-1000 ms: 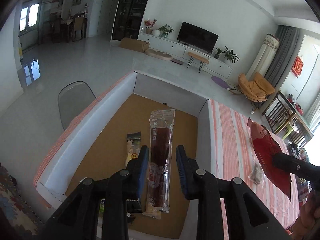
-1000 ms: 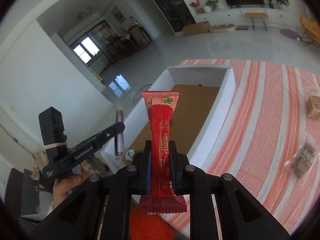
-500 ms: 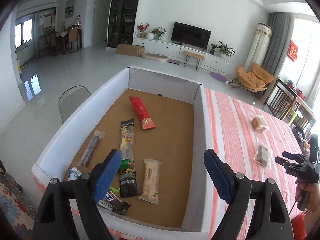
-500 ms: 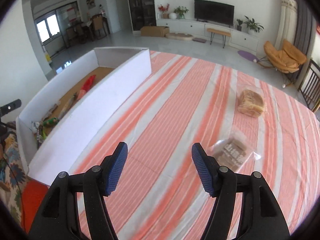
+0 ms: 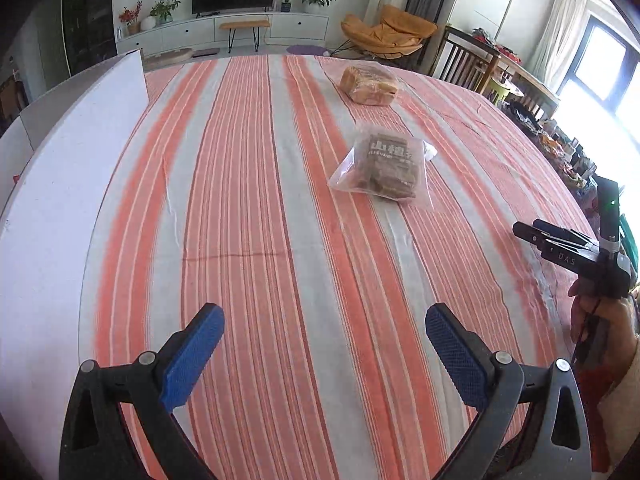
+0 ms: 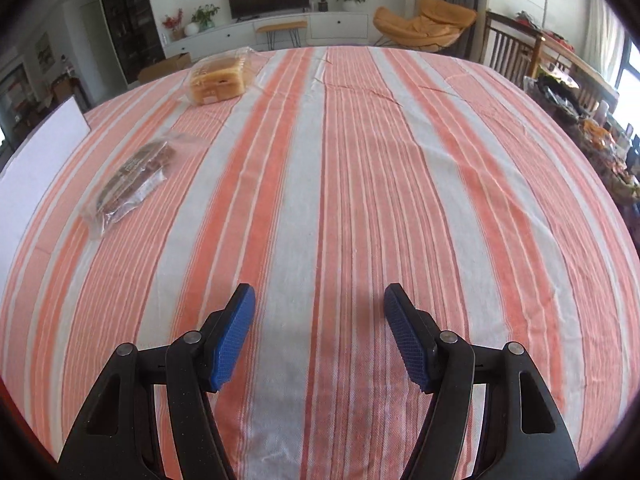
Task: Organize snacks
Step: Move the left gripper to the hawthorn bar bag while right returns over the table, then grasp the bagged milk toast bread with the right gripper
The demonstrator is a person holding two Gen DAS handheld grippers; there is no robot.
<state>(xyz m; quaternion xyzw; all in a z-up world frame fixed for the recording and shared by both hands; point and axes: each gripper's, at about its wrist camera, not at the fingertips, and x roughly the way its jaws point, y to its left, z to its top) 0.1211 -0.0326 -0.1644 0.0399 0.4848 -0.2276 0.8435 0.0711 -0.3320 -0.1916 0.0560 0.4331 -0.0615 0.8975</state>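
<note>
Two snacks lie on the striped tablecloth: a clear bag of brown bars and, farther back, a bagged loaf of bread. Both show in the right wrist view, the brown bars at the left and the bread behind. My left gripper is open and empty above the cloth, the bars well ahead of it. My right gripper is open and empty; in the left wrist view it is at the far right. The white box wall stands at the left.
The box wall also shows at the left edge of the right wrist view. Wooden chairs and a cluttered side table stand beyond the table's right edge. An orange lounge chair is behind.
Both grippers let go of their snack bars into the box and opened. Both then swung right, away from the box, and now face the tablecloth with the two bagged snacks.
</note>
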